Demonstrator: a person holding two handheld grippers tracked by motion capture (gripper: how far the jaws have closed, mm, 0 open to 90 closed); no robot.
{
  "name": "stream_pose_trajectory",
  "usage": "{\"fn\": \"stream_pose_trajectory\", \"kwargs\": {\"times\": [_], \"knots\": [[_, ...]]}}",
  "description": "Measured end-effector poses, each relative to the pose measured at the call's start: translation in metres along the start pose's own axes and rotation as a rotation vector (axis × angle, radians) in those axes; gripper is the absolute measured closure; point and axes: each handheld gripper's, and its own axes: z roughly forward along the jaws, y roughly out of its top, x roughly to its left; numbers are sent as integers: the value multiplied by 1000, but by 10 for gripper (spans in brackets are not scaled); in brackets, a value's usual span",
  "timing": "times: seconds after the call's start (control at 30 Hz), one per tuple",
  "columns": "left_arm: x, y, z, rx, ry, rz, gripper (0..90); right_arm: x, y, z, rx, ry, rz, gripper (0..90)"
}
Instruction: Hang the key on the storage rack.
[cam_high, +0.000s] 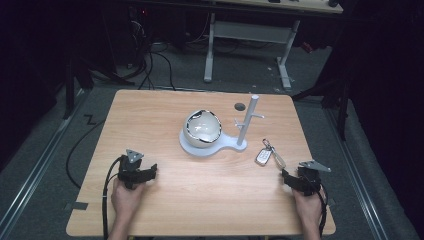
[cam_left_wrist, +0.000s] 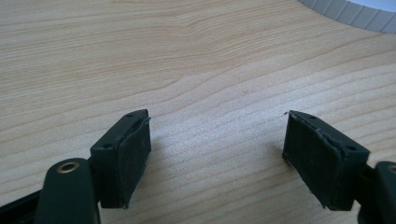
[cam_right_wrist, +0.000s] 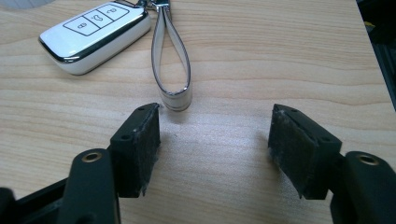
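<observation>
Your right gripper (cam_right_wrist: 215, 149) sits low on table (cam_high: 165, 200), jaws wide apart, nothing between them. White key fob (cam_right_wrist: 95, 36) lies at 11 o'clock from those jaws, near. Its strap loop (cam_right_wrist: 173, 70) points back at you, loop end just beside your left-hand pad, maybe touching, can't tell. Your left gripper (cam_left_wrist: 217, 154) also wide apart, only bare wood between pads. From above, fob sits at 4 o'clock from white stand (cam_high: 220, 145). Bowl (cam_high: 202, 126) rests on stand base.
</observation>
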Motion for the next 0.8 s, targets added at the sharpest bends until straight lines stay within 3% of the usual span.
{"fn": "stream_pose_trajectory", "kwargs": {"times": [0.13, 0.47, 0.67, 0.8], "knots": [[0, 0, 0, 0, 0, -1, 234, 2, -1, -1, -8, 3, -6, 429], [0, 0, 0, 0, -2, 0, 234, 2, -1, -1, -8, 5, -6, 430], [0, -1, -1, 0, -3, 1, 233, 1, -1, -3, -12, 22, 6, 475], [0, -1, -1, 1, -4, 1, 233, 4, 0, -7, -39, 15, -20, 491]]}}
